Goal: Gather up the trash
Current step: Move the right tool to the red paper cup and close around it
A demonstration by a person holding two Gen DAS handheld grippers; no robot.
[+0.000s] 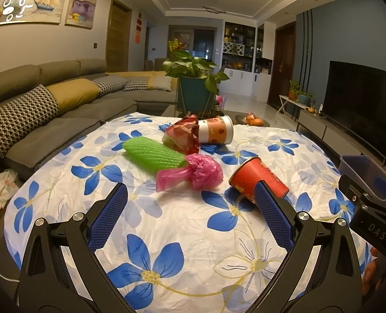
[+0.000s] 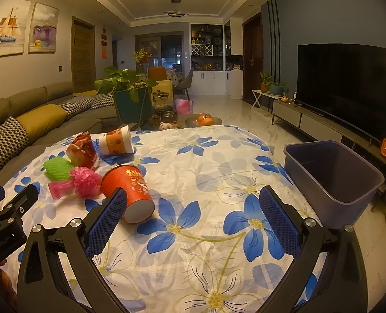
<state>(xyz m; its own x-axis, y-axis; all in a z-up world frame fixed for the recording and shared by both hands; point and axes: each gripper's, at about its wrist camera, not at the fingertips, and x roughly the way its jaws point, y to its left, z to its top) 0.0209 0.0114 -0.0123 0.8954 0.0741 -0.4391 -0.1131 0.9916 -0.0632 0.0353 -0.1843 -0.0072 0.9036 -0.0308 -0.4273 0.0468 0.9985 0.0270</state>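
Observation:
Trash lies on a table under a white cloth with blue flowers [image 1: 182, 224]. A red paper cup [image 1: 258, 177] [image 2: 130, 190] lies on its side. Beside it sit a crumpled pink plastic bag [image 1: 195, 172] [image 2: 83, 180], a green foam net [image 1: 151, 152] [image 2: 57, 168], a red crumpled wrapper [image 1: 182, 133] [image 2: 82, 150] and a white and orange cup [image 1: 216, 130] [image 2: 117, 140] on its side. My left gripper [image 1: 190, 195] is open, short of the pink bag. My right gripper [image 2: 193, 200] is open, its left finger close to the red cup. A purple bin [image 2: 331, 177] stands at the table's right edge.
A grey sofa [image 1: 49, 99] with cushions runs along the left. A potted plant [image 1: 193, 83] and a plate of oranges [image 2: 203, 120] stand beyond the table. A television [image 2: 344, 88] on a low cabinet lines the right wall. The floor on the right is tiled.

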